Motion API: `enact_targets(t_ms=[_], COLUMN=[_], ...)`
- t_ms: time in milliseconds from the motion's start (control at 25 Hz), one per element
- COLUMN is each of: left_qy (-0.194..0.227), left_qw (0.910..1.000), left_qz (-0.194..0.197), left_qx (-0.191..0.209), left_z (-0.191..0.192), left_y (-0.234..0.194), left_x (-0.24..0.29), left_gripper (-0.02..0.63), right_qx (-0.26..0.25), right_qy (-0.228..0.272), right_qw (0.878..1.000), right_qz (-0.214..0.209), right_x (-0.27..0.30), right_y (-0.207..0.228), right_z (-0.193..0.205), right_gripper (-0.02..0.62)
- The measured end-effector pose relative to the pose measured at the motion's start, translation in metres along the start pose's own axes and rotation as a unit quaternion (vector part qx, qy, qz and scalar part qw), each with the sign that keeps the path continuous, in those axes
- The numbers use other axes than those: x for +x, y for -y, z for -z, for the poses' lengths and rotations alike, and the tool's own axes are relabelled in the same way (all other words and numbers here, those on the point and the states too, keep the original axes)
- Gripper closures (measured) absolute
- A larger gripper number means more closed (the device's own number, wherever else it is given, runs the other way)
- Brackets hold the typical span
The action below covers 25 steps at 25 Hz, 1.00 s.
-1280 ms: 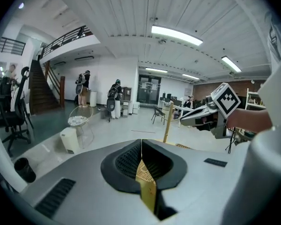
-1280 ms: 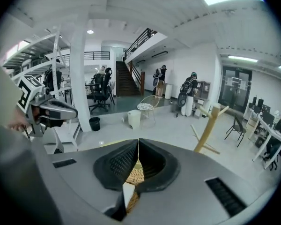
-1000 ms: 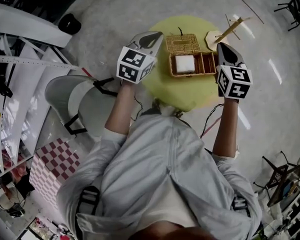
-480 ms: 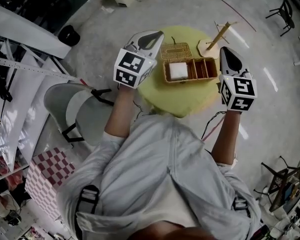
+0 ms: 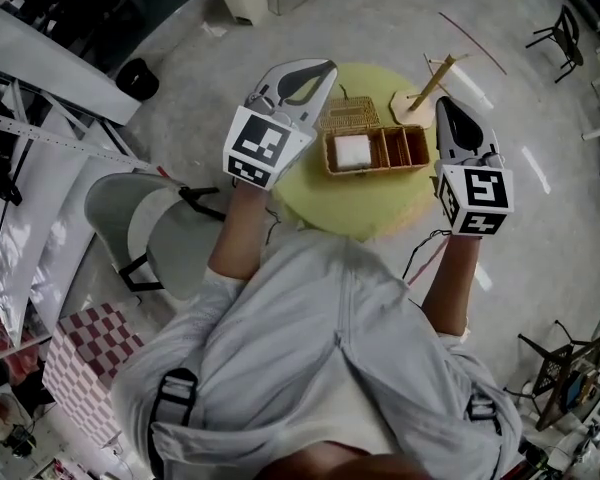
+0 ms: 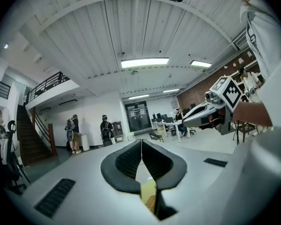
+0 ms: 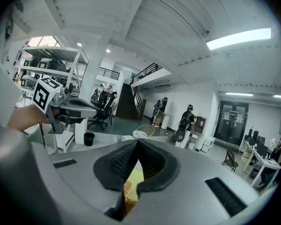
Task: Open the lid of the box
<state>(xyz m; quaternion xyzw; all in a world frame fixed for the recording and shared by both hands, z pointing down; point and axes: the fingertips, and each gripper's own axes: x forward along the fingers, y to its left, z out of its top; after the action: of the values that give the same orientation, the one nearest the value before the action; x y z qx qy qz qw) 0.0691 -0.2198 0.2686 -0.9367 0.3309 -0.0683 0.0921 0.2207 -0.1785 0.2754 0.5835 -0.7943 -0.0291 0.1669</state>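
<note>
While we hold both tools up, the wicker box (image 5: 390, 151) sits between them on the round yellow table (image 5: 350, 203), its lid (image 5: 348, 114) already folded back on the side away from us. A white block (image 5: 352, 150) fills the compartment nearest the left gripper (image 5: 320, 71); two narrower compartments lie toward the right gripper (image 5: 444, 106).

Our left gripper is clenched on nothing. Its dark pads (image 6: 131, 161) meet along one line, and its tip is just beside the lid's near corner. Our right gripper is likewise closed and empty, its nose close to the box's end wall. A wooden stand (image 5: 416, 101) with a slanted stick rises just off the right gripper's tip. We cannot tell how high either tool rides above the table. A grey chair (image 5: 140, 218) stands well out beyond the left gripper, on the floor.
</note>
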Motion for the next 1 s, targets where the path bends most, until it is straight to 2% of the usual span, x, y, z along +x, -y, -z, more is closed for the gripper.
enact_targets(t_ms=[240, 600, 1000], left_qy=[-0.009, -0.029, -0.041], left_qw=[0.9999, 0.9993, 0.9986], left_qz=[-0.001, -0.005, 0.001], left_qx=[-0.007, -0.023, -0.034], left_z=[0.01, 0.024, 0.036], left_y=[0.002, -0.007, -0.006], left_x=[0.001, 0.002, 0.002], left_gripper=[0.575, 0.575, 0.575], right_qx=[-0.014, 0.003, -0.002], right_qy=[-0.004, -0.02, -0.026], right_qw=[1.0, 1.0, 1.0], right_qz=[-0.01, -0.013, -0.012], right_x=[0.003, 0.013, 0.017], right_y=[-0.006, -0.007, -0.012], right_z=[0.003, 0.019, 0.021], right_gripper=[0.572, 0.572, 0.572])
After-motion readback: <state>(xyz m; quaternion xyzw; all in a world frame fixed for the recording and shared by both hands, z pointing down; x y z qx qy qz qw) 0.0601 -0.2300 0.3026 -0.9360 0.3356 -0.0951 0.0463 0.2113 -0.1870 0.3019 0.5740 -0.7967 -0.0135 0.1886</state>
